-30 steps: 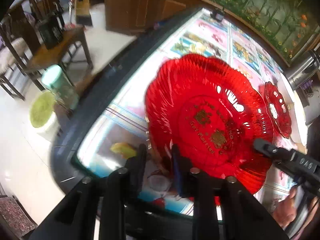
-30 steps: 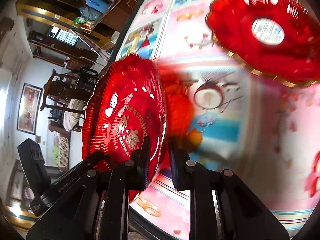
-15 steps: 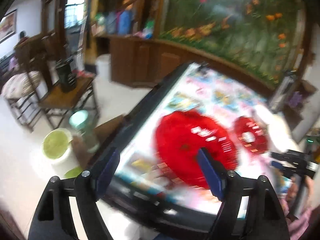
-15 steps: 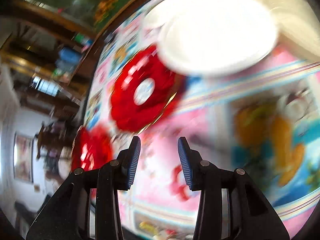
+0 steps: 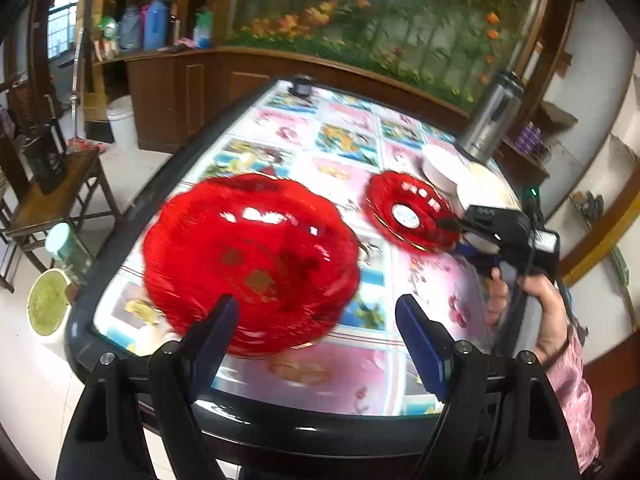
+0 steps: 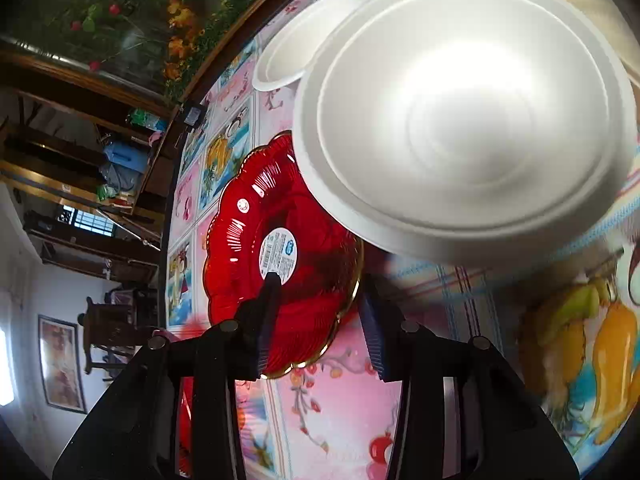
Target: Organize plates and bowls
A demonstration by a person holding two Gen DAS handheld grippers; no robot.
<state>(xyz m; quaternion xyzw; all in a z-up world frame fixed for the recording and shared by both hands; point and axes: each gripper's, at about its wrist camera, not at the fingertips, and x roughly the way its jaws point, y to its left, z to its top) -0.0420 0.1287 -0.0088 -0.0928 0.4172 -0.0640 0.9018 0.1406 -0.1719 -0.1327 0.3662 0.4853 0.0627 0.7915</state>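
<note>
Black two-finger tools, one per hand. Left gripper (image 5: 316, 340): jaws spread wide after a recent opening, nothing between the pads; it hangs above the near table edge. Right gripper (image 6: 320, 316): jaws part-open after a slight opening, the rim of the small red plate (image 6: 280, 248) standing between them with no pad seen pressing on it, so probably lined up for a pinch on the rim, the easiest hold on a shallow dish.

Large red plate (image 5: 248, 260): scalloped, gold lettering at centre, lying flat on the table (image 5: 344, 372) just beyond the left gripper's fingertips; apparently set down there and released, perhaps as the base of a red stack.

Small red plate, second entry: gold-edged, white label at centre, well apart from the large one, its far rim tucked under the white bowl (image 6: 460, 120).

White bowl: overlaps the small red plate; a further white dish (image 6: 288, 56) sits behind it, white ware grouped together.

Table covering: pink and blue picture panels.
</note>
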